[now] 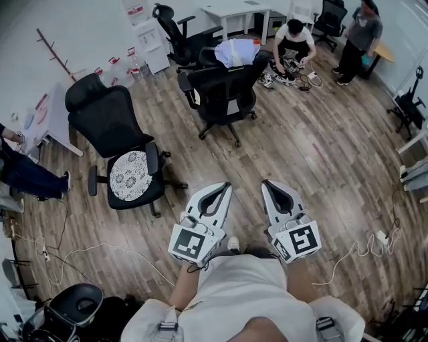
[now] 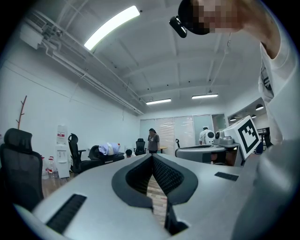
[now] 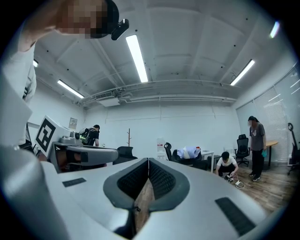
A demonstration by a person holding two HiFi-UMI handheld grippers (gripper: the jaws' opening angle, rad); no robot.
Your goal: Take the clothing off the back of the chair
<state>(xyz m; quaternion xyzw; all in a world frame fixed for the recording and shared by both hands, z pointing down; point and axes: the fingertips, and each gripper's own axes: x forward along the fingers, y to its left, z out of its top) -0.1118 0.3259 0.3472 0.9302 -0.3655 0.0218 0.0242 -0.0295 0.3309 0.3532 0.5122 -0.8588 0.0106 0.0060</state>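
Fingers [image 2: 138, 177] of the left gripper [image 1: 223, 188] are clenched tip to tip with nothing between them. Those of the right gripper [image 1: 268, 184] are likewise clenched and empty. Both grippers point level, side by side, toward the far chair [image 1: 224, 93]. The clothing [image 1: 235, 51], a pale bundle, lies draped over the top of that chair's back. It is well apart from both grippers, with bare floor [image 1: 321, 153] between. Step in hand, as judged: approach, with no contact made on the clothing yet. The next move calls for closing the gap to the chair and keeping right of the nearer chair [image 1: 124, 143] with the patterned seat pad [image 1: 128, 175]. Release at least one pair of fingers before arrival, bring them to the top edge of the back, and clench on a fold of fabric. Then lift upward and clear, so the fabric does not snag on the backrest or armrests. The chair stands on a star base, probably castored, and may roll under a sideways pull. Writing: the cubes [image 1: 189, 244] carry black-and-white square markers only, no text. Red-and-white labels [image 1: 135, 11] near the far wall are too small to read. No brand is legible.
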